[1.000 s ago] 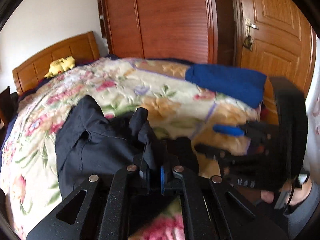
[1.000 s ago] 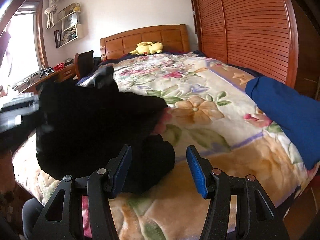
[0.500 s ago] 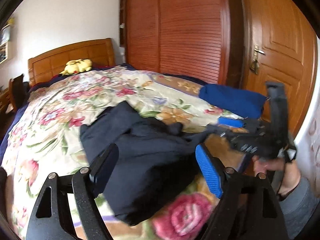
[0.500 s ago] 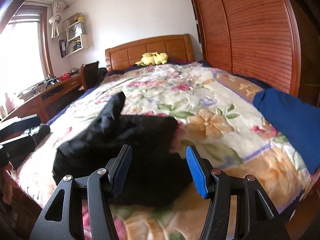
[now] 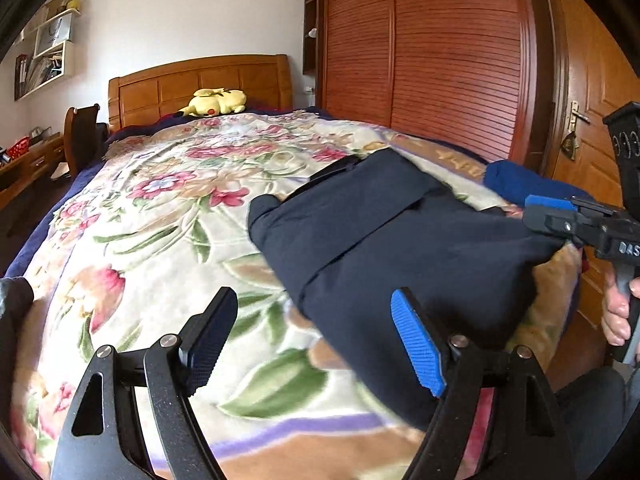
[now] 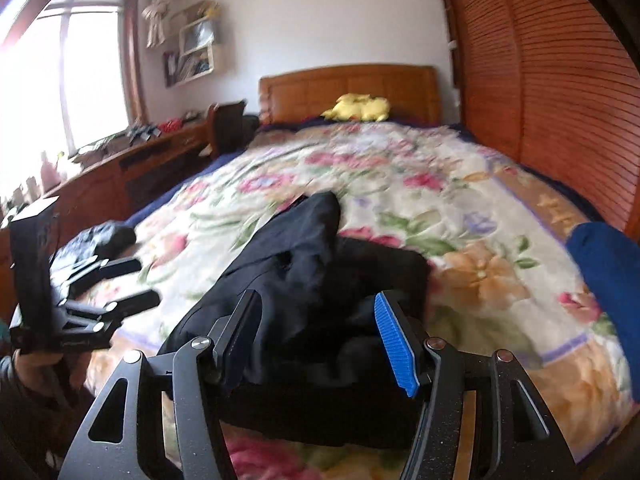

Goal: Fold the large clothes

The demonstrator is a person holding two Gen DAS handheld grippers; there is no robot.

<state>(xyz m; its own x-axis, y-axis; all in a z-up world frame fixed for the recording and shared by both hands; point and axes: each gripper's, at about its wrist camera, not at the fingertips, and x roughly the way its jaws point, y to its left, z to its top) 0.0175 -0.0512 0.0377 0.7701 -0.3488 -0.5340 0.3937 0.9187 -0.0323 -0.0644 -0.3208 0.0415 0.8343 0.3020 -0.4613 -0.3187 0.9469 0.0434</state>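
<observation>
Left wrist view: left gripper [image 5: 314,338] wide open, nothing between the 2 fingers, only floral bedspread [image 5: 160,216] under the gap. Dark navy garment [image 5: 396,232] lying bunched on the near right part of the bed, right finger's blue pad [image 5: 418,346] overlapping its near edge in frame, contact unclear. Right gripper [image 5: 560,216] coming in from the right edge at the garment's right corner, fabric pulled up toward its tip; a hand [image 5: 618,312] on its handle. Blue folded cloth [image 5: 520,182] behind, near the wardrobe [image 5: 432,60]. Yellow plush toy [image 5: 214,102] at the headboard [image 5: 200,84]. Right wrist view: right gripper [image 6: 320,340] jaws opening, dark navy garment [image 6: 316,264] bunched between the fingers, left pad [image 6: 240,336] against the cloth, blue pad [image 6: 396,344] standing clear of it, so no clamp. Garment heaped at the near edge of the floral bedspread [image 6: 400,184], 1 fold peaking up toward mid-bed. Left gripper [image 6: 120,280] at the left edge, spread open and empty, off the garment, over the bed's near left corner. Blue folded cloth [image 6: 608,272] at right edge. Yellow plush toy [image 6: 358,108] by the headboard [image 6: 348,88]; desk [image 6: 120,168] under the window [image 6: 52,76] on the left. Frame motion-blurred.
</observation>
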